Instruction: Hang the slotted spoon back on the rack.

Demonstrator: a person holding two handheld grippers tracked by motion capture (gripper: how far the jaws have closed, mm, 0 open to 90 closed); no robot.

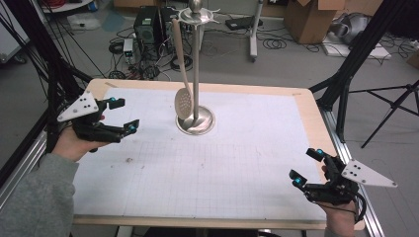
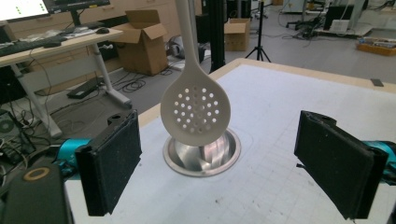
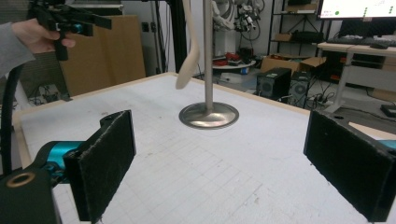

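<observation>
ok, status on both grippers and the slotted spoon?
Left gripper open, nothing between the jaws, aimed at slotted spoon. Right gripper open, low near table corner. Spoon hanging on metal stand, untouched. Nothing in the way.

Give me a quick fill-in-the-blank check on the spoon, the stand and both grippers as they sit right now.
1. The slotted spoon hangs from the metal ____ on the table.
2. The spoon's bowl is pierced with round ____.
3. The left gripper has its jaws ____, with nothing between them.
4. The right gripper sits near the table's ____ edge, jaws open.

Missing words: stand; holes; open; right
</observation>
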